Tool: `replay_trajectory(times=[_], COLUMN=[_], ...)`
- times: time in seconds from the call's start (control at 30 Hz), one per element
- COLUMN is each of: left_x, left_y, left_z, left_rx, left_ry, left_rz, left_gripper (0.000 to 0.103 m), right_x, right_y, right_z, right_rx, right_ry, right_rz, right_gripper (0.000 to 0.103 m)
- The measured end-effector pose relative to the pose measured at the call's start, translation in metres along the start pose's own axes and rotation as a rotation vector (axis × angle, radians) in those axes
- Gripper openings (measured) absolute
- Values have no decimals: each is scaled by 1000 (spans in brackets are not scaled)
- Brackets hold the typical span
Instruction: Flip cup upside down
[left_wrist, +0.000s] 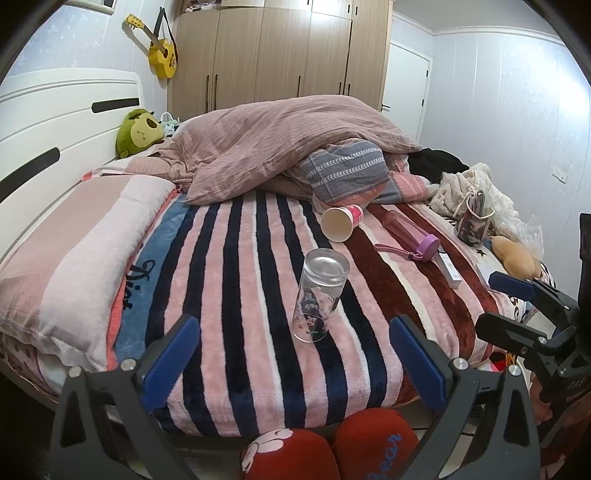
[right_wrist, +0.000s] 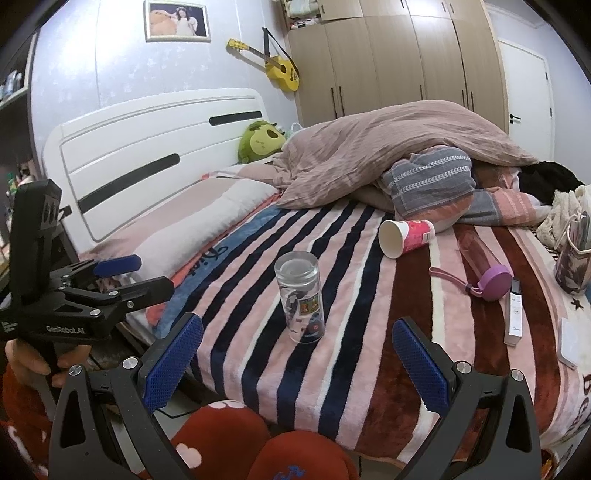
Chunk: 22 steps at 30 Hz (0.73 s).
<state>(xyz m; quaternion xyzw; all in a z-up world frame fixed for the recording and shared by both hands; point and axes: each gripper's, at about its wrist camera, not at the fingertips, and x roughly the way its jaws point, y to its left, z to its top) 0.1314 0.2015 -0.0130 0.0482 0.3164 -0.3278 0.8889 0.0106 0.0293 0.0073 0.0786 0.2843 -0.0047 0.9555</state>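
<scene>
A clear glass cup (left_wrist: 319, 295) with cartoon prints stands on the striped blanket (left_wrist: 236, 295) near the bed's front edge; it looks to stand with its thick base up. It also shows in the right wrist view (right_wrist: 301, 295). My left gripper (left_wrist: 293, 354) is open and empty, just short of the cup, with blue pads either side. My right gripper (right_wrist: 295, 354) is open and empty, also just short of the cup. Each gripper shows in the other's view, the right one (left_wrist: 517, 295) and the left one (right_wrist: 118, 277), both open.
A paper cup (left_wrist: 341, 221) lies on its side behind the glass. A pink bottle with purple lid (left_wrist: 410, 236), a white remote (left_wrist: 448, 269) and a printed mug (left_wrist: 472, 221) lie to the right. A heaped quilt (left_wrist: 280, 144) and pillow (left_wrist: 74, 251) fill the back and left.
</scene>
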Motion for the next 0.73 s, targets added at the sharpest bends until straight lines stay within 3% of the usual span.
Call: replay_trajectory(times=[0.73], left_x=[-1], left_y=[0], left_z=[0], left_rx=[1], left_ry=[1], left_rz=[1], left_gripper=[102], right_x=[3], right_y=[-3], right_z=[-2], right_rx=[17], right_ry=[3], right_rz=[34], right_gripper=[103])
